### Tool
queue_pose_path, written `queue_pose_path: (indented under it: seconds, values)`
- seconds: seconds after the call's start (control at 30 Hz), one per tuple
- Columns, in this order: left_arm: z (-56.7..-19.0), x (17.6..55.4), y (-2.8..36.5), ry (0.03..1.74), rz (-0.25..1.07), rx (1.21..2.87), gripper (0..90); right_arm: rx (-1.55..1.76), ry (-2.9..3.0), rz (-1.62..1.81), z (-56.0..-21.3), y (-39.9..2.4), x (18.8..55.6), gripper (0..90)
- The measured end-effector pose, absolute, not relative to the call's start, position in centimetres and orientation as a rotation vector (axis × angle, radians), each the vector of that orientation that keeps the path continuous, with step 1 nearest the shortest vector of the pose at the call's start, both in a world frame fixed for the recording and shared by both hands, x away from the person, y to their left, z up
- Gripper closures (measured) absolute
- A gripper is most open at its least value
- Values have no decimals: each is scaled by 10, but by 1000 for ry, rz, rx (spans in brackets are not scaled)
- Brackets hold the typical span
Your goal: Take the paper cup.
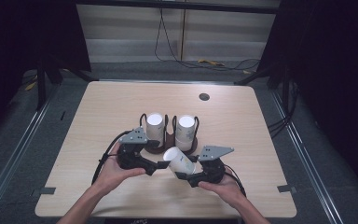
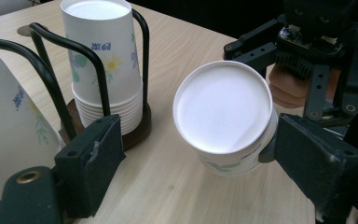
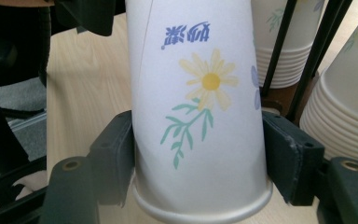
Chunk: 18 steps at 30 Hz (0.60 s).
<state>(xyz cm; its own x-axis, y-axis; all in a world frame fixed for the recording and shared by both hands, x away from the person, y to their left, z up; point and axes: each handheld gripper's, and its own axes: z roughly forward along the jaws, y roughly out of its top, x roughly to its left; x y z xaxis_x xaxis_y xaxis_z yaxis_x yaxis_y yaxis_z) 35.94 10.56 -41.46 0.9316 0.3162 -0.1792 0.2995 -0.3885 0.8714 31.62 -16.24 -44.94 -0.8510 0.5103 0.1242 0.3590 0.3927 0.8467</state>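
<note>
The left gripper (image 1: 161, 165) sits low on the wooden table (image 1: 98, 121), held by the person's left hand (image 1: 112, 175). In the left gripper view its two black jaws stand wide apart with nothing squeezed between them, so it is let go. One jaw comes close to the side of a paper cup (image 2: 224, 116), but you cannot tell if it touches. That cup is tipped over, with its flat white bottom facing the left gripper. Past the left gripper stands a dark cup rack (image 1: 168, 140) with black wire loops. It holds two stacks of upside-down cups, a left stack (image 1: 155, 126) and a right stack (image 1: 186, 129). In the left gripper view the nearer stack is cut off at the edge, and the wire loops hide parts of both stacks. Just right of the left gripper, the right gripper (image 1: 182, 176) is clamped on the tipped paper cup, with a jaw pressed on each side near the rim. The right gripper view shows a yellow flower, green leaves and blue writing on the cup, but the cup's top runs out of the picture. The right hand (image 1: 223, 186) holds this gripper, and its grey plate hides part of it in the high view.
</note>
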Motion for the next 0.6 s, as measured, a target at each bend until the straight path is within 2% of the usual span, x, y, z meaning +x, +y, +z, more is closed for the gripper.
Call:
queue_pose_path:
  seconds: [0.6]
  values:
    - [-417,357,108,389,15,2047,180,708,2610,1260,-441,-162,325,323]
